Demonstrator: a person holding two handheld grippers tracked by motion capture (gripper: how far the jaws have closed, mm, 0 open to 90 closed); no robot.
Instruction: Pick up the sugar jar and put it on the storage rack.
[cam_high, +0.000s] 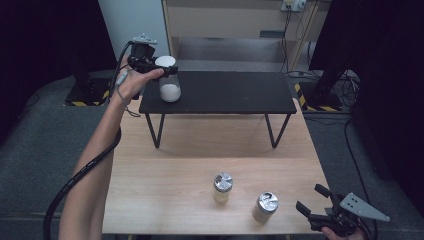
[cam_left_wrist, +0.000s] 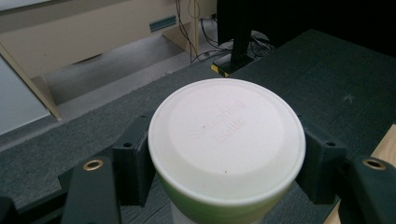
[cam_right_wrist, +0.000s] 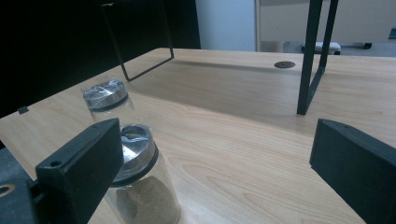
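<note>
Pale wood of the counter (cam_high: 165, 190) carries, nearest, the right tongs (cam_high: 314, 200) at five o'clock, spread wide with nothing between the jaws. Just beside them, at their ten o'clock, the near shaker (cam_high: 265, 207) is stood upright, and the second shaker (cam_high: 223, 187) a little further on. Far off at eleven o'clock, on the black shelf (cam_high: 230, 92), the white-lidded jar (cam_high: 169, 80) is held upright at its cap by the left tongs (cam_high: 159, 67), closed tight on either side of it (cam_left_wrist: 226, 140). The near shaker is judged the easier reach for the right tongs.
</note>
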